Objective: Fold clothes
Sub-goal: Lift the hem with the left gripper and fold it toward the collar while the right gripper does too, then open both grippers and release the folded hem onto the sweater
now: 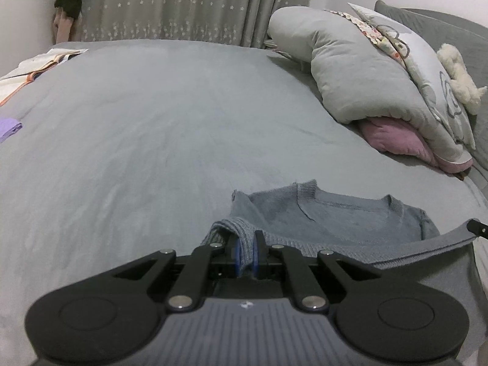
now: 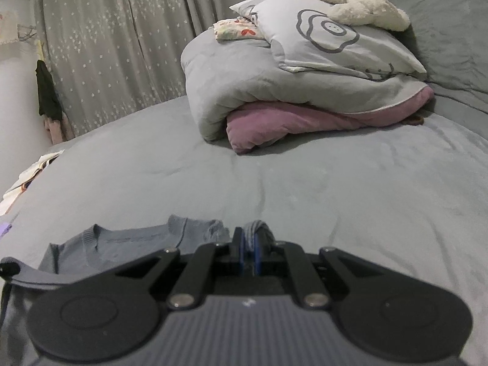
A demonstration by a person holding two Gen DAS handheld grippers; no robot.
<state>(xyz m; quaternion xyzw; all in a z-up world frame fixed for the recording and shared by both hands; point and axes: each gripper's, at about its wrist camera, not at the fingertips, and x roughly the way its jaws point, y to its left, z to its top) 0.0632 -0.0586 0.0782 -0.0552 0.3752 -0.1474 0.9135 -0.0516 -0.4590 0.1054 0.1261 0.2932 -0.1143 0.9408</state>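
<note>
Both grippers are clenched on the ribbed hem of the blue sweater [image 1: 341,216]: left gripper [image 1: 245,251], right gripper [image 2: 249,251]. The sweater lies on the near bed [image 1: 152,122], collar far. Seemingly mid-fold; carry the hem toward the collar, keeping it level.

Blue-grey sweater [image 1: 335,216], grey bedsheet [image 1: 152,137], star-dotted grey curtain [image 1: 183,3], pink pillow [image 2: 274,125]

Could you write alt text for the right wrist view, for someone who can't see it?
The right gripper is shut on the ribbed hem of a blue-grey sweater lying on a grey bed; folded quilts are stacked beyond.
</note>
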